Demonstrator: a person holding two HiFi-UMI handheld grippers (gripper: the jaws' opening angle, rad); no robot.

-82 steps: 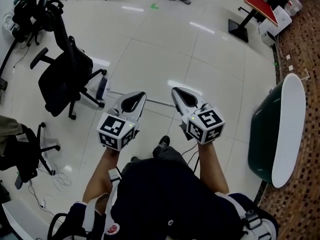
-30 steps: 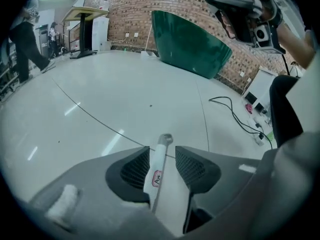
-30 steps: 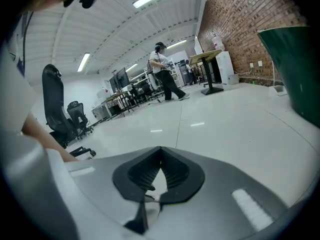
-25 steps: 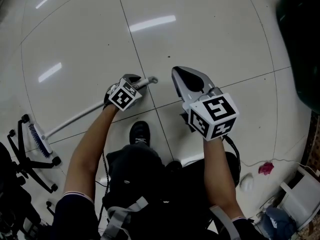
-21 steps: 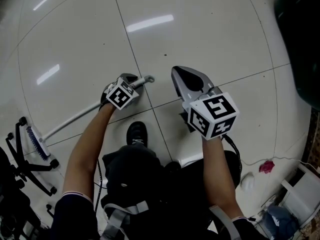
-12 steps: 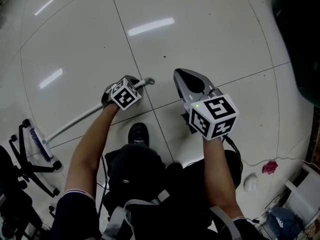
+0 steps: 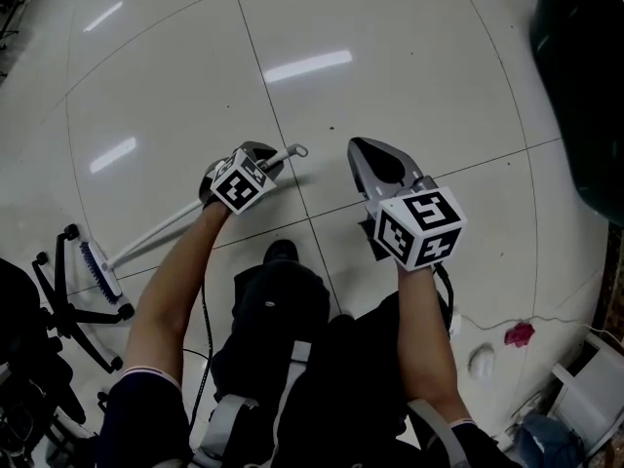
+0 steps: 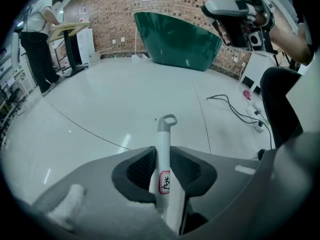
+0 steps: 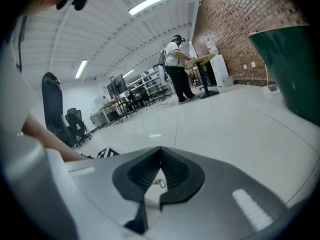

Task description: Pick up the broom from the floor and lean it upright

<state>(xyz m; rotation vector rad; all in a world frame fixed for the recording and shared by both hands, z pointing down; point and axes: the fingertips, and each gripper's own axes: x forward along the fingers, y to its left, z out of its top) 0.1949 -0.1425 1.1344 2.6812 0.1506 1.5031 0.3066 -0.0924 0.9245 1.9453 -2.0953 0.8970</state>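
The white tiled floor [image 7: 409,47] is the largest thing here, shiny and smooth. At the right edge stands a dark green bathtub [image 7: 585,86], well apart from the work. At the lower left is the base of a black office chair [image 7: 83,310].

The broom [image 7: 161,230] lies slanted across the floor. Its brush head [image 7: 97,269] is low, just beside the chair base, and its hook end [image 8: 167,120] sticks out past the left gripper [image 7: 263,156]. The jaws of this gripper are closing on the white handle a little below the hook, and the 2 ribbed pads already touch it on both sides. The right gripper [image 7: 363,149] hovers near, to the right of the hook. Its jaws are together at the tips and it holds nothing.

I think the lifting has only begun, and some things could go wrong:
- The grip is at 1 end only, so the long handle and the brush head pull like a lever, and the handle may turn or slide between the pads.
- The brush head may catch on the chair base when the broom swings up.
- On such a smooth floor the brush head may slip away when the broom is leaned.
- No wall is close, so the carry to a support is long.
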